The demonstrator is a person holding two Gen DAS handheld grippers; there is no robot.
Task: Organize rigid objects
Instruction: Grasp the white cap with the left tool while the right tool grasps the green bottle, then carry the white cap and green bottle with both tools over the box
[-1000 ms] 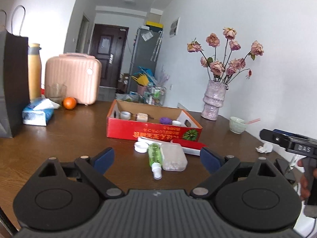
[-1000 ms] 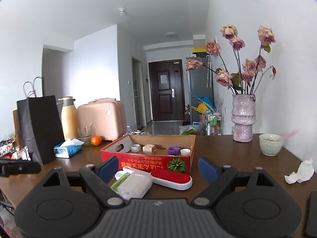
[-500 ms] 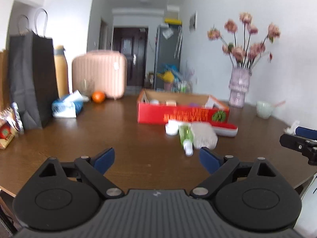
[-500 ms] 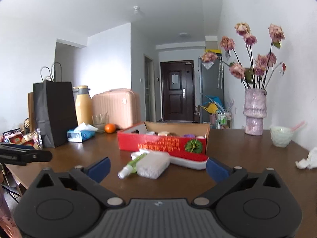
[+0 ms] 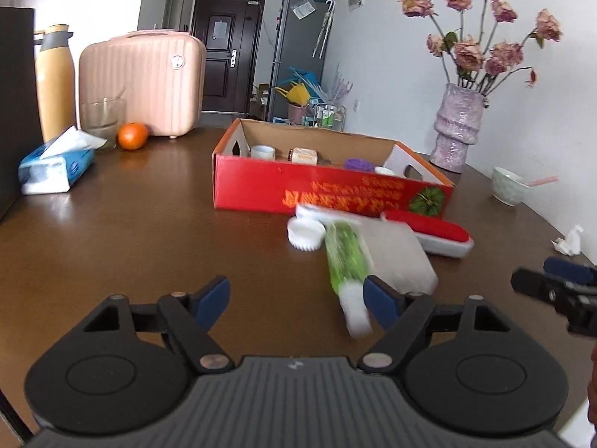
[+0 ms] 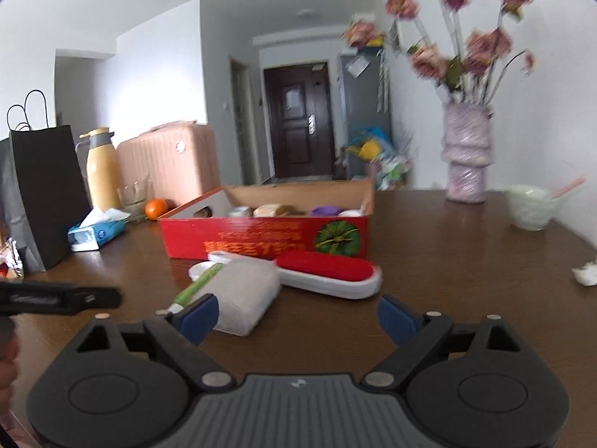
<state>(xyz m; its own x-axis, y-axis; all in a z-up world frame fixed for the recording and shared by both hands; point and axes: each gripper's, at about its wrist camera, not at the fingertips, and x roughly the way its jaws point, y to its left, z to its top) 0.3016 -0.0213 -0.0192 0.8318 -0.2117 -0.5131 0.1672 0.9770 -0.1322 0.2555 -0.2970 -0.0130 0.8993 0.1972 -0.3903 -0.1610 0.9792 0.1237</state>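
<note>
A red cardboard box (image 5: 328,194) (image 6: 265,237) holding several small items stands mid-table. In front of it lie a green bottle with a white cap (image 5: 345,257) (image 6: 196,287), a white jar lid (image 5: 306,234), a pale rectangular box (image 5: 397,257) (image 6: 244,296) and a red-and-white lint brush (image 5: 429,233) (image 6: 328,270). My left gripper (image 5: 296,300) is open and empty, its right finger just beside the bottle's cap. My right gripper (image 6: 298,317) is open and empty, just short of the pale box and brush.
On the brown table (image 5: 149,231) stand a tissue pack (image 5: 56,166), an orange (image 5: 132,135), a glass (image 5: 102,117), a pink case (image 5: 141,82), a yellow flask (image 5: 56,82), a black bag (image 6: 44,194), a flower vase (image 5: 457,127), a bowl (image 5: 509,186) and crumpled tissue (image 5: 569,240).
Both grippers moved forward and lower toward the items in front of the red box, which now look larger and nearer. Both stayed open.
</note>
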